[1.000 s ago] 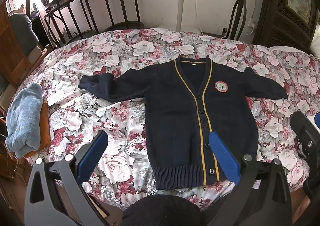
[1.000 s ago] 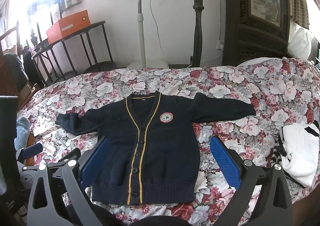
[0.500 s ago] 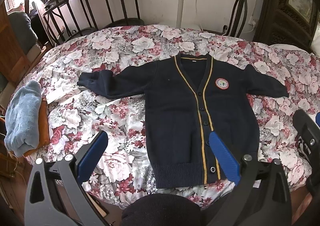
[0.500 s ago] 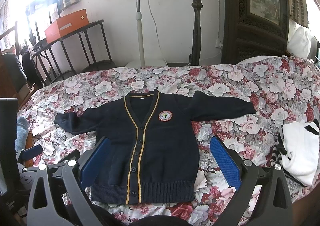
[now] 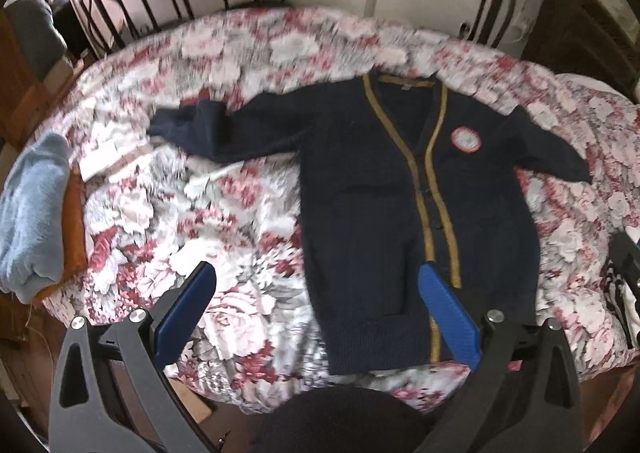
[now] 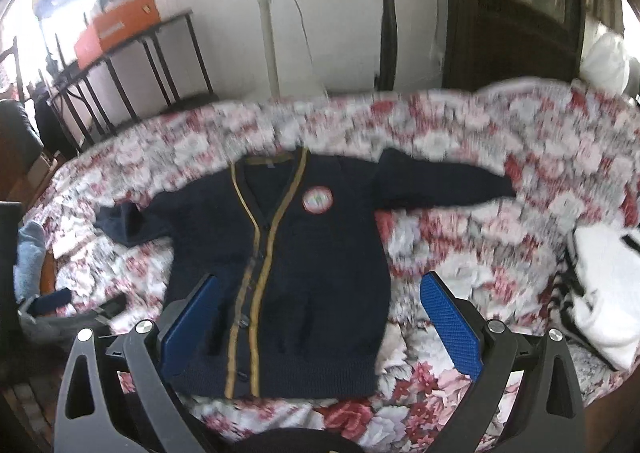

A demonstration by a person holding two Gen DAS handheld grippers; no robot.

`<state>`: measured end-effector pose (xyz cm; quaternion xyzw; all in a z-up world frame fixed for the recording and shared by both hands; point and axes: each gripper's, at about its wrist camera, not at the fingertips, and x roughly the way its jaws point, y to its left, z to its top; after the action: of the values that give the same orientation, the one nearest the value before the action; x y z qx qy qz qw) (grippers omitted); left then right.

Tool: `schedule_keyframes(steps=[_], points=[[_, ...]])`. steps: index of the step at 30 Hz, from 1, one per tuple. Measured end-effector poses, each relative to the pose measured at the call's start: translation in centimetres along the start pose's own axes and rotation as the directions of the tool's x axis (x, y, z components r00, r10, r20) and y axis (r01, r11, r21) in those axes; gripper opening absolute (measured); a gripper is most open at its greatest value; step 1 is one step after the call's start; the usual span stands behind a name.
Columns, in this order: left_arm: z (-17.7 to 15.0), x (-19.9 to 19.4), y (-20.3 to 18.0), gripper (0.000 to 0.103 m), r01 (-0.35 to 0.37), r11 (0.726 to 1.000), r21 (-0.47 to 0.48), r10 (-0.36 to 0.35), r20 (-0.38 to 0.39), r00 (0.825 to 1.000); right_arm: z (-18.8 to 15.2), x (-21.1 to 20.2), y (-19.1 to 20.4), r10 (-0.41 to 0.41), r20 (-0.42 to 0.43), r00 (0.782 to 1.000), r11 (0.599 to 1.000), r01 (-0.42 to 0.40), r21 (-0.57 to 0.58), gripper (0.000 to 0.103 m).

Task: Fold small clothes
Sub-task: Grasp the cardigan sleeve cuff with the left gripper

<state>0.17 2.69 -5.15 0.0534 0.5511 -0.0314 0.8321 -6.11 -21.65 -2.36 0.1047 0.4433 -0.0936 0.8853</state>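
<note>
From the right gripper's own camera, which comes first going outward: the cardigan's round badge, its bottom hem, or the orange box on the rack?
1. Bottom hem of the navy cardigan, just ahead of the right gripper, low centre.
2. Round badge, farther up the cardigan's chest.
3. Orange box, far left on the black rack beyond the bed.

— How is the left gripper (image 5: pixel 316 305) held?

— Its jaws are spread wide, with nothing gripped between them. The blue pads (image 5: pixel 448 317) are turned inward to face each other, and the black finger frames are seen low in the left wrist view.

— And the right gripper (image 6: pixel 320 313)?

— The same wide gap is kept between its jaws, and nothing is clamped. Its blue pads (image 6: pixel 450 325) are likewise faced inward. Part of the left gripper is glimpsed at the left edge of the right wrist view, so the two are held side by side, apart.
</note>
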Motion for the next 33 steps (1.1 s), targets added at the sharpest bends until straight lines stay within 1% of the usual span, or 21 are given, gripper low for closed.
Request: schedule_keyframes(steps=[3,6,9,11,13,14,15,16,17,18,19,20,22,23,24,25,27,28,29,31,33], points=[[1.4,3.2,2.6,0.098,0.012,0.999,-0.037,-0.015,-0.094,0.995,-1.0,3.4,-2.4,0.031,-0.100,0.994,0.999,-0.029,0.025,0.100],[1.5,6.8,5.3,0.098,0.056,0.993,-0.101,-0.075,-0.187,0.979,-2.5,7.0,-4.8,0.124,-0.190,0.974,0.988,-0.103,0.119,0.100],[0.9,10.1,6.4,0.098,0.114,0.981,-0.157,-0.154,-0.270,0.951,-3.7,9.7,-6.3,0.211,-0.239,0.948,0.963,-0.160,0.218,0.100],[0.3,11.8,5.7,0.098,0.188,0.968,-0.166,-0.232,-0.305,0.924,-4.4,11.1,-6.4,0.251,-0.268,0.930,0.952,-0.186,0.245,0.100],[0.0,13.1,4.3,0.098,0.248,0.959,-0.134,-0.279,-0.334,0.900,-5.5,12.9,-6.3,0.296,-0.316,0.902,0.940,-0.217,0.262,0.100],[0.0,13.8,3.4,0.098,0.278,0.956,-0.099,-0.294,-0.366,0.883,-6.3,14.2,-6.1,0.312,-0.361,0.879,0.937,-0.224,0.266,0.100],[0.1,14.4,3.0,0.098,0.294,0.952,-0.082,-0.303,-0.388,0.871,-7.0,15.2,-5.9,0.306,-0.413,0.858,0.942,-0.212,0.260,0.100],[0.2,15.2,2.4,0.098,0.296,0.954,-0.053,-0.291,-0.419,0.860,-8.0,16.2,-5.0,0.263,-0.459,0.849,0.963,-0.203,0.177,0.100],[0.2,15.9,2.2,0.098,0.277,0.960,-0.027,-0.261,-0.436,0.861,-8.3,16.1,-4.1,0.221,-0.450,0.865,0.975,-0.208,0.080,0.100],[0.2,16.7,2.0,0.098,0.223,0.975,0.018,-0.192,-0.445,0.875,-8.7,15.8,-3.4,0.197,-0.434,0.879,0.978,-0.208,0.024,0.100],[-0.1,17.6,1.9,0.099,0.168,0.983,0.069,-0.120,-0.446,0.887,-9.0,15.6,-3.3,0.197,-0.425,0.883,0.977,-0.211,0.013,0.100],[-0.3,18.1,1.9,0.099,0.172,0.981,0.085,-0.117,-0.446,0.887,-9.1,15.3,-3.3,0.207,-0.417,0.885,0.975,-0.223,0.009,0.100],[-0.4,17.7,2.2,0.099,0.179,0.980,0.084,-0.129,-0.419,0.899,-9.0,14.5,-3.5,0.217,-0.403,0.889,0.972,-0.235,0.005,0.099],[-0.3,17.2,2.5,0.099,0.172,0.982,0.082,-0.126,-0.400,0.908,-8.7,13.9,-3.8,0.212,-0.389,0.897,0.974,-0.224,0.014,0.099],[-0.3,16.7,3.0,0.099,0.164,0.983,0.080,-0.122,-0.375,0.919,-8.2,13.1,-3.9,0.203,-0.359,0.911,0.978,-0.206,0.029,0.099],[0.1,16.0,3.7,0.099,0.150,0.986,0.075,-0.116,-0.338,0.934,-7.7,12.4,-4.0,0.216,-0.325,0.921,0.976,-0.215,0.038,0.099],[1.8,15.3,6.0,0.099,0.126,0.992,0.027,-0.114,-0.270,0.956,-6.5,11.9,-4.1,0.246,-0.273,0.930,0.969,-0.245,0.039,0.099],[2.6,15.2,7.2,0.099,0.116,0.993,-0.008,-0.114,-0.250,0.961,-6.1,11.9,-3.8,0.253,-0.257,0.933,0.967,-0.254,0.031,0.099],[3.6,15.3,8.7,0.099,0.100,0.993,-0.058,-0.111,-0.228,0.967,-5.9,12.5,-3.7,0.247,-0.266,0.932,0.968,-0.251,0.020,0.099],[6.5,15.9,12.6,0.099,0.064,0.981,-0.181,-0.097,-0.179,0.979,-6.6,15.1,-3.1,0.207,-0.327,0.922,0.976,-0.220,-0.003,0.099],[8.9,16.3,15.6,0.099,0.041,0.966,-0.255,-0.083,-0.155,0.984,-7.5,16.6,-3.5,0.194,-0.343,0.919,0.978,-0.208,-0.005,0.100]])
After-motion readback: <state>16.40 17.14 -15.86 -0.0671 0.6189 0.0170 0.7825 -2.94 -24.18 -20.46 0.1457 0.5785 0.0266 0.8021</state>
